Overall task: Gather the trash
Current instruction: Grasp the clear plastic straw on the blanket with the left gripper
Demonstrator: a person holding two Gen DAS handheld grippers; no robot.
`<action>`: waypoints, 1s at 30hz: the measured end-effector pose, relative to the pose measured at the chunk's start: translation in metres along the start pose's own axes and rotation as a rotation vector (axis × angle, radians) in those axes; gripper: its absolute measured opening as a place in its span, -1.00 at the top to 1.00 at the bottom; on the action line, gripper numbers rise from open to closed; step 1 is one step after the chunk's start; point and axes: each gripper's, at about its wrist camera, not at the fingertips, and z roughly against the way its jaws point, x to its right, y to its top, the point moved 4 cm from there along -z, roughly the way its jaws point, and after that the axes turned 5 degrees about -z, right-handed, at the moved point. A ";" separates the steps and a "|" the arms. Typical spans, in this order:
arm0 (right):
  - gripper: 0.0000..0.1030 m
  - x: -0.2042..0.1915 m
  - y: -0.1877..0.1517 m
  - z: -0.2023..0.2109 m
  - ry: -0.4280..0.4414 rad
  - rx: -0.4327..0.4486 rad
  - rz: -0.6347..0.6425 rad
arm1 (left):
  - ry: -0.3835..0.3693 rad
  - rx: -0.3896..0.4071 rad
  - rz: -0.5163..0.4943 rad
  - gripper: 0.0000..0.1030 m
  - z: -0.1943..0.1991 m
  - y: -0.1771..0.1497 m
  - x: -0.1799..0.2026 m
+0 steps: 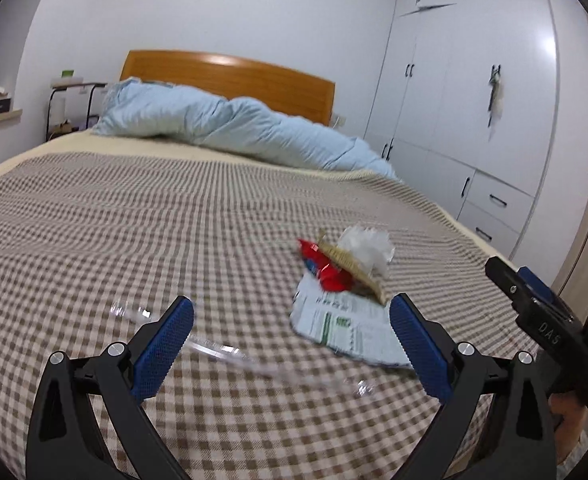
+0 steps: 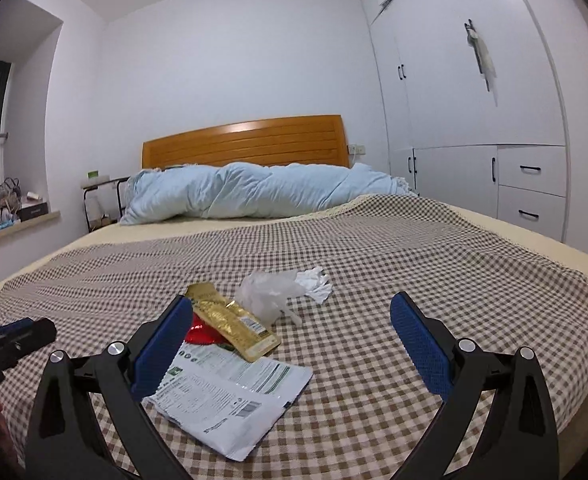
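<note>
A small heap of trash lies on the checked bedspread (image 2: 413, 280). It holds a white printed wrapper (image 2: 230, 396), a gold packet (image 2: 230, 322) on top of it, a red wrapper (image 2: 202, 334), a clear plastic bag (image 2: 266, 292) and a crumpled white tissue (image 2: 313, 282). My right gripper (image 2: 292, 344) is open just above the heap's right side, its left pad over the red wrapper. In the left wrist view the white wrapper (image 1: 345, 328), the red wrapper (image 1: 325, 270) and the gold packet (image 1: 353, 268) sit ahead to the right. My left gripper (image 1: 292, 340) is open and empty over a blurred clear plastic piece (image 1: 214, 350).
A rumpled light blue duvet (image 2: 254, 192) lies against the wooden headboard (image 2: 246, 140). White wardrobes with drawers (image 2: 473, 100) stand along the bed's right side. A bedside stand (image 1: 74, 92) and a cluttered window ledge (image 2: 10, 212) are on the left. The other gripper (image 1: 541, 320) shows at the right edge.
</note>
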 end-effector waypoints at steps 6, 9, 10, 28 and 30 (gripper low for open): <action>-0.84 0.009 -0.001 0.008 -0.097 0.008 -0.050 | 0.035 -0.034 0.011 -0.85 0.005 -0.009 -0.011; -0.84 0.016 -0.002 0.011 -0.129 0.002 -0.070 | 0.033 -0.057 0.026 -0.85 0.004 -0.013 -0.016; -0.84 0.020 -0.003 0.013 -0.158 0.000 -0.082 | 0.030 -0.062 0.033 -0.85 0.003 -0.015 -0.017; -0.84 0.025 -0.004 0.020 -0.223 0.023 -0.091 | -0.068 -0.273 0.238 -0.84 -0.038 -0.033 -0.030; -0.84 0.028 -0.004 0.019 -0.217 0.016 -0.105 | -0.046 -0.295 0.235 -0.75 -0.046 -0.038 -0.026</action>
